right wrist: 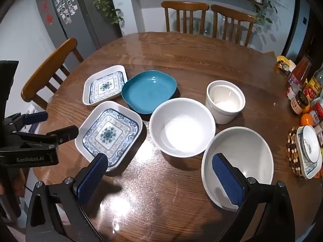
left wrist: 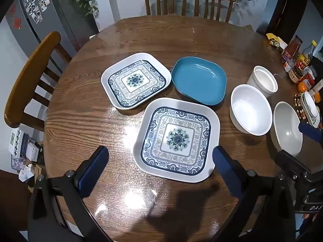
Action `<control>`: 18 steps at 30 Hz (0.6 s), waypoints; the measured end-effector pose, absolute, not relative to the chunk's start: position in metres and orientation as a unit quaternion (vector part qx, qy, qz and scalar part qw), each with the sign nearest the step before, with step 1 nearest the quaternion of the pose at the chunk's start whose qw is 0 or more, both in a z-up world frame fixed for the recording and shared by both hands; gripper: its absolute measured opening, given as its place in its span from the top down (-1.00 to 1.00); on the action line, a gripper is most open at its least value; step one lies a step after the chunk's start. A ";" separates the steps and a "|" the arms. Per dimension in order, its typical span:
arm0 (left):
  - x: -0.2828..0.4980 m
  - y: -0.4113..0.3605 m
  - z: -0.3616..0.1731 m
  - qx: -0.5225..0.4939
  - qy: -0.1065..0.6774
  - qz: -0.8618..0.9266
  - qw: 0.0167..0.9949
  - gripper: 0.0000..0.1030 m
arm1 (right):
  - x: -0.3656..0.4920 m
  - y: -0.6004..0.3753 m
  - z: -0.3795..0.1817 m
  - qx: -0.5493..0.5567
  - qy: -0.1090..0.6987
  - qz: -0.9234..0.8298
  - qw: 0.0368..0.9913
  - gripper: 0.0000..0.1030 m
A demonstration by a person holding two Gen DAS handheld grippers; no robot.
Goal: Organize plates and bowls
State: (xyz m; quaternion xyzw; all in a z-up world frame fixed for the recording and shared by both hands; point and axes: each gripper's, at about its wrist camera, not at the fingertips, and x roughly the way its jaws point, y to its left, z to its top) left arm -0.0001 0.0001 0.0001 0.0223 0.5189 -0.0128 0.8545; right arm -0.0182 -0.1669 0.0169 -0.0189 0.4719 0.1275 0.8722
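The fingers of the left gripper [left wrist: 160,158] are spread fully apart and hold nothing; they hang above the table [left wrist: 181,38], tilted down, with the near patterned square plate [left wrist: 176,139] lying between them in view. The fingers of the right gripper [right wrist: 159,170] are likewise wide open and empty, the right one over the large white bowl [right wrist: 242,147] at the table's near edge, though contact cannot be confirmed. All the dishes sit separately on the table, none stacked. A second patterned square plate [left wrist: 136,80] lies beyond the first, just beside a blue dish [left wrist: 198,79]. To the right of the blue dish stand a medium white bowl [right wrist: 181,127] and, behind it, a white straight-sided cup [right wrist: 225,101]. Along the table's right edge are jars and bottles [right wrist: 302,92], an orange fruit [right wrist: 305,120] and a small patterned dish on a beaded mat [right wrist: 292,153]. Wooden chairs [right wrist: 185,16] surround the table, and a grey refrigerator [right wrist: 66,12] stands at the rear left.
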 end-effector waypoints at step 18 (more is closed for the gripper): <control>0.005 -0.003 -0.011 0.033 0.540 -0.012 0.841 -0.98 | -0.017 -0.170 0.013 -0.019 0.473 0.126 0.872 -1.00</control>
